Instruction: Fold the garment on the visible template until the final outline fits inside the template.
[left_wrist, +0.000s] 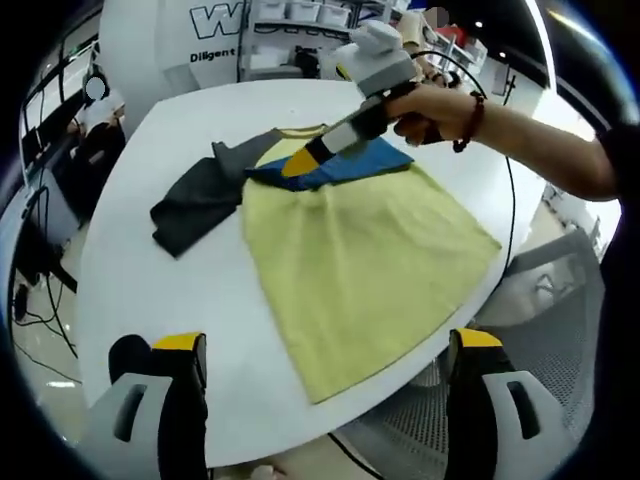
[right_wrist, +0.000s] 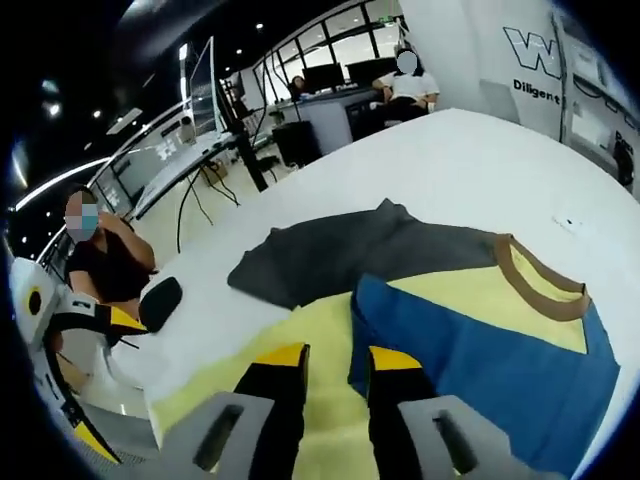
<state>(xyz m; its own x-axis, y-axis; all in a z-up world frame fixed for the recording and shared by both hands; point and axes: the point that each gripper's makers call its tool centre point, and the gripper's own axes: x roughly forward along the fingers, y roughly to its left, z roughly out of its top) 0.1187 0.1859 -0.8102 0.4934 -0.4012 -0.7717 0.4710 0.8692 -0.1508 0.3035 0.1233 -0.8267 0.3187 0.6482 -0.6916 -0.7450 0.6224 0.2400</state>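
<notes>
A yellow, blue and grey shirt lay flat on the round white tabletop in a big office with desks at 12 o'clock. The left tongs stood wide. The right tongs were narrow, pinching the shirt's blue edge.

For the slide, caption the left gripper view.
Right gripper reaches onto yellow, blue and grey shirt spread on white table.

left gripper view: high, far off table | right gripper view: low, close | shared: garment
</notes>
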